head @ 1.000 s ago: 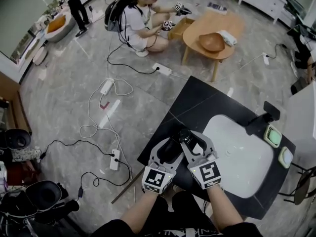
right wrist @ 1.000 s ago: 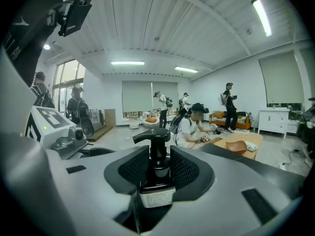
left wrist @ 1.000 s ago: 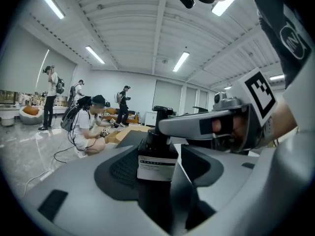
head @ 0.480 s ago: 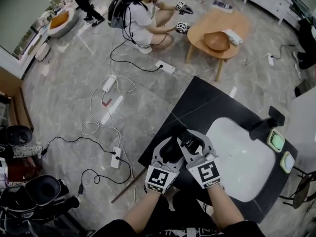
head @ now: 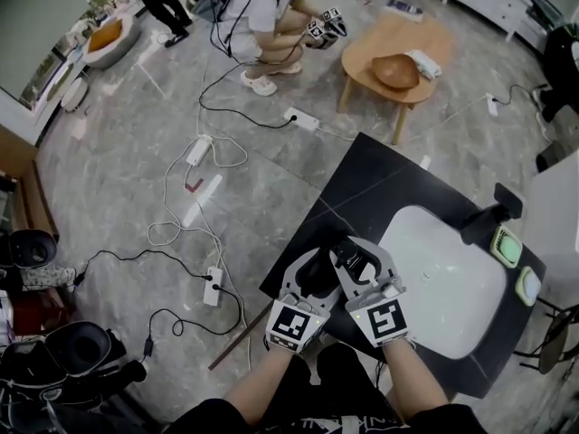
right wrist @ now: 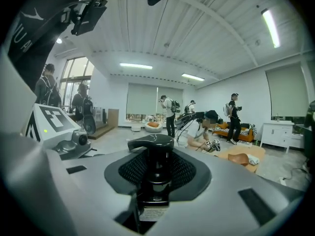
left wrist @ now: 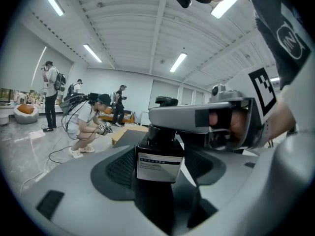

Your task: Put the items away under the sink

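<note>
A: The left hand-held gripper (head: 317, 265) has just spread its jaws wide around the dark white-labelled pump bottle (left wrist: 158, 165), above the black desk (head: 380, 183) edge.

B: Only the right hand-held gripper (head: 355, 253) pinches its neck, so it may tilt and slip.

- We see a black counter (head: 362, 188) with a white sink (head: 443, 278) set into it.
- A black tap (head: 484, 220) stands at the sink's far rim; two pale green dishes (head: 505, 245) (head: 526, 286) lie on the counter just beside it.
- Grey tiled floor (head: 127, 152) lies all around, and we count three power strips (head: 197, 152) (head: 299, 119) (head: 213, 287) on it, joined by loose cables (head: 172, 233).
- A round wooden table (head: 398, 39) stands on the floor beyond the counter, bearing a wooden bowl (head: 396, 70) and a small white thing (head: 423, 64) beside it.
</note>
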Available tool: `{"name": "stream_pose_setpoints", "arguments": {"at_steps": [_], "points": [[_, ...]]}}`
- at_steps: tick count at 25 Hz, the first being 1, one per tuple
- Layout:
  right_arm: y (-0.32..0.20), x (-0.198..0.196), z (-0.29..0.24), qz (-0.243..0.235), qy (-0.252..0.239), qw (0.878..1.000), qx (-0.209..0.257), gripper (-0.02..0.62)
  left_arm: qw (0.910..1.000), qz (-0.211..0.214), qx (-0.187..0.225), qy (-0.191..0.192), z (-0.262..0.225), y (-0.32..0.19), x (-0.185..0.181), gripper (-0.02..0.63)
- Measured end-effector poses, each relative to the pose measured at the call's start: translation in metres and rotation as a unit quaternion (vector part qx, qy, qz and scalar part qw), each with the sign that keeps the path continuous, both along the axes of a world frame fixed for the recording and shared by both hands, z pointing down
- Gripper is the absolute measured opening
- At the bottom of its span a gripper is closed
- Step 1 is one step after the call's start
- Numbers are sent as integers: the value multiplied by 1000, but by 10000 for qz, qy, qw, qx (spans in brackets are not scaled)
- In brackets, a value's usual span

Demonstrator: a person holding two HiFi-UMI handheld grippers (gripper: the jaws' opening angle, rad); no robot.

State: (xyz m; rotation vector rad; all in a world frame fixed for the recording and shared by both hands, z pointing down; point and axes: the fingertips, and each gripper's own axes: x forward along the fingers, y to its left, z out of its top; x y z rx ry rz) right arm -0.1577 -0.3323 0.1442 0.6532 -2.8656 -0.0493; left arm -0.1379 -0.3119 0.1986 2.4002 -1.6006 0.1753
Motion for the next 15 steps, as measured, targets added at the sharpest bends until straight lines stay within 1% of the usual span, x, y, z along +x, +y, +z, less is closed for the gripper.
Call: {"name": "stream_pose_setpoints", "arguments": {"at_steps": [2, 3, 8, 15], "points": [[8, 1, -3, 39, -38, 10000, -19, 114, 9997, 201, -26, -105, -1, 7, 4, 318], [13, 1, -5, 45, -39, 10000, -14, 114, 9996, 259, -12, -122, -2, 12, 5, 318], [43, 2, -13, 150, -98, 9998, 50, 114, 9991, 409, 104, 18, -12, 36, 5, 318], [88, 8, -20, 459, -154, 9988, 58, 114, 9973, 710, 180, 64, -21, 84, 9, 318]]}}
